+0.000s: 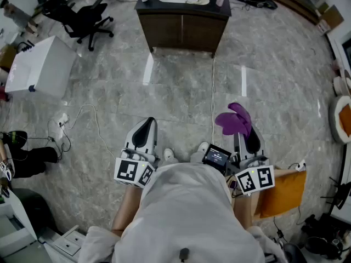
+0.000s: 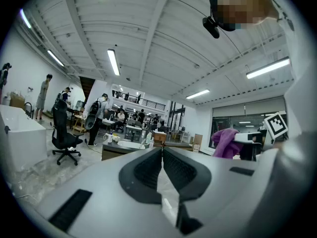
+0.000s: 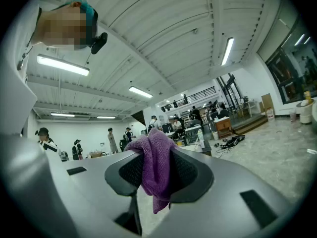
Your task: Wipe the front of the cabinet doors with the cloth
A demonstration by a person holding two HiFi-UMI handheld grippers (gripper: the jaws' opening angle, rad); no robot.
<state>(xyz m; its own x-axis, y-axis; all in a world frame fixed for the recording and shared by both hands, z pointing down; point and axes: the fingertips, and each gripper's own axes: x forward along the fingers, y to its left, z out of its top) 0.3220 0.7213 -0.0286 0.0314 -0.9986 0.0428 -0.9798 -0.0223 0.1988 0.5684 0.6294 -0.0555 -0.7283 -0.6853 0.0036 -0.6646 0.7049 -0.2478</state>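
Note:
A dark wooden cabinet point(image 1: 182, 30) with two front doors and a white sink on top stands far ahead across the floor; it appears small in the left gripper view point(image 2: 130, 148) too. My right gripper point(image 1: 245, 137) is shut on a purple cloth point(image 1: 235, 119), which bunches up between its jaws and hangs down point(image 3: 154, 168). My left gripper point(image 1: 143, 133) is shut with nothing in it, its jaws pressed together point(image 2: 161, 168). Both grippers are held close to my body, well short of the cabinet.
A black office chair point(image 1: 85, 18) and a white box point(image 1: 39, 66) stand at the left. Cables point(image 1: 213, 86) run over the marble floor. An orange cushion point(image 1: 284, 193) lies at my right. Several people stand at desks far off point(image 2: 96, 115).

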